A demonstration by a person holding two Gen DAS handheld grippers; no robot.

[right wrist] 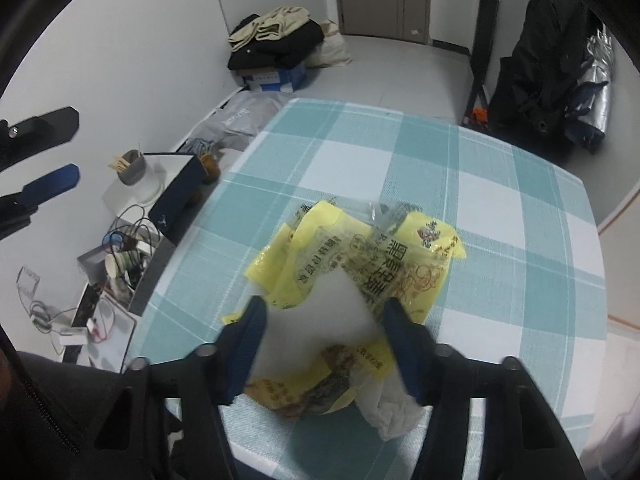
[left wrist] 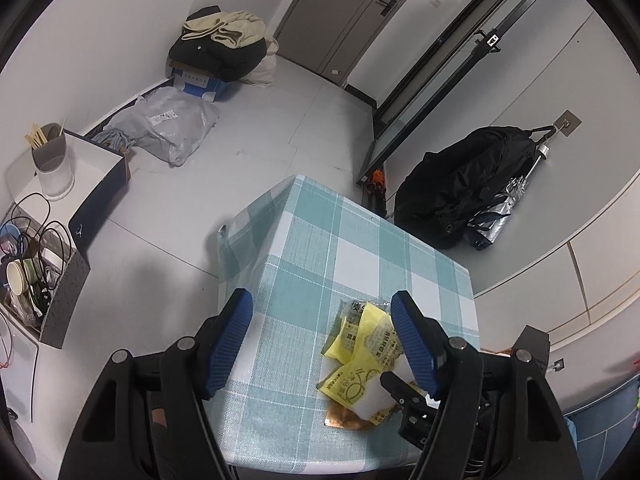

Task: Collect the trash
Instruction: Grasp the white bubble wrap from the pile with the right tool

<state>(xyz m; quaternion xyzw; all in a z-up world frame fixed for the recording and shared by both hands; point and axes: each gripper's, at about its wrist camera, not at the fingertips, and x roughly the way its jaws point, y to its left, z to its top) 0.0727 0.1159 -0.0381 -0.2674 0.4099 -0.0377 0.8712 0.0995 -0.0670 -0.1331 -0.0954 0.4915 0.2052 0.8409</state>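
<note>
Hovering over the checked tabletop (left wrist: 304, 248), the left gripper (left wrist: 322, 336) stands wide open and empty, the yellow wrappers (left wrist: 360, 356) lying by its right finger. Further right, the right gripper (right wrist: 324, 320) straddles the same wrappers and a white tissue (right wrist: 396, 408), jaws half open, pads not visibly pressing them.

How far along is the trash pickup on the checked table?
Done: nothing visibly collected; no bin or bag is in view. In hand: the right gripper straddles the pile of yellow wrappers and white tissue on the checked tablecloth, not visibly pressing it. The left gripper hangs open beside it. Left: grip, lift and bin the whole pile.
</note>
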